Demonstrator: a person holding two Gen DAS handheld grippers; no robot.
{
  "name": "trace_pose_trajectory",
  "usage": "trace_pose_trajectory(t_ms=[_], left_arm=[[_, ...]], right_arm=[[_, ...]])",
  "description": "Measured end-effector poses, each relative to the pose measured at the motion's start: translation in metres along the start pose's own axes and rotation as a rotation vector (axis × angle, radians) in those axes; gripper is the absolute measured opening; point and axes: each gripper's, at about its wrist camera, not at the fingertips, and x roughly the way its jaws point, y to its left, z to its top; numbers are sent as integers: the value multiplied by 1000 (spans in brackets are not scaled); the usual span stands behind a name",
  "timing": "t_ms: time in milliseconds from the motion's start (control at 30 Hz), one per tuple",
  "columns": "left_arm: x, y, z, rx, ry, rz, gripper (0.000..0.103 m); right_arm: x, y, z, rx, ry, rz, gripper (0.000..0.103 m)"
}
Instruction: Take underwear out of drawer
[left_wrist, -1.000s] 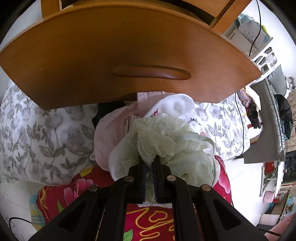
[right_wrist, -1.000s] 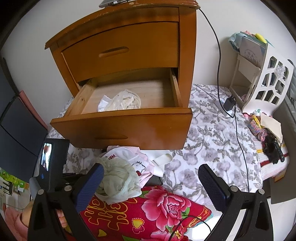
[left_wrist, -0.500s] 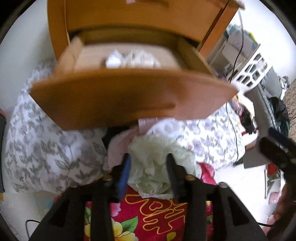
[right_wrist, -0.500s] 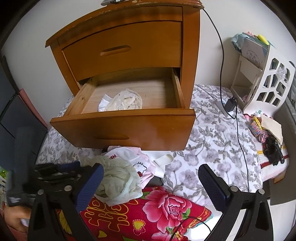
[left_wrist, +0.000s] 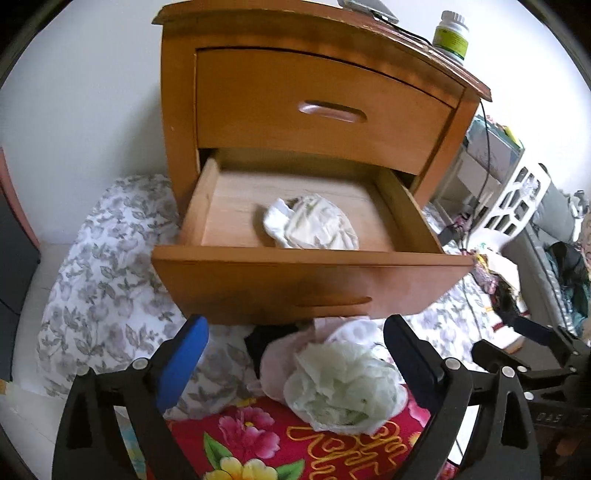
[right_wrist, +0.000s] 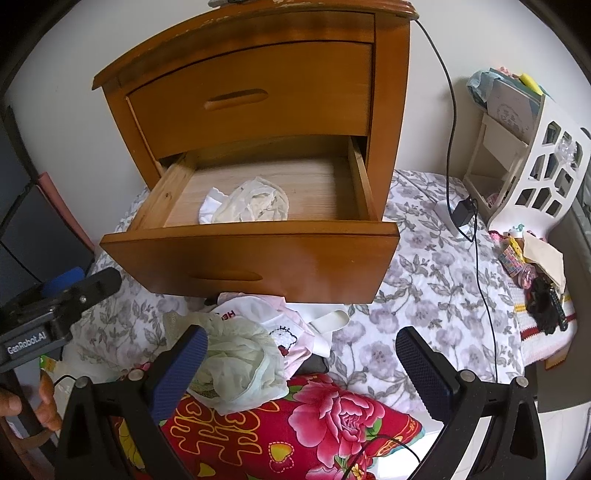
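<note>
Crumpled cream underwear (left_wrist: 314, 227) in open lower drawer (left_wrist: 310, 280), no clear long axis; left gripper (left_wrist: 295, 341) jaws just spread wide, empty.

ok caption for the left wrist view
Left gripper, open, above pale green underwear on the pile; more underwear remains in the open drawer.
</note>
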Motion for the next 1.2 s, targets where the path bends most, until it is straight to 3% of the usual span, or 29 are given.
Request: trace_pose_trajectory(t_ms=[633, 933, 1200], left_arm=[[7, 35, 15, -64, -82, 49, 96], [17, 41, 21, -58, -85, 18, 96], [27, 45, 19, -72, -69, 9, 96]], right_arm=[[24, 18, 45, -55, 29, 27, 103], [33, 26, 97, -63, 25, 126, 103], [72, 36, 143, -98, 113, 152, 103]])
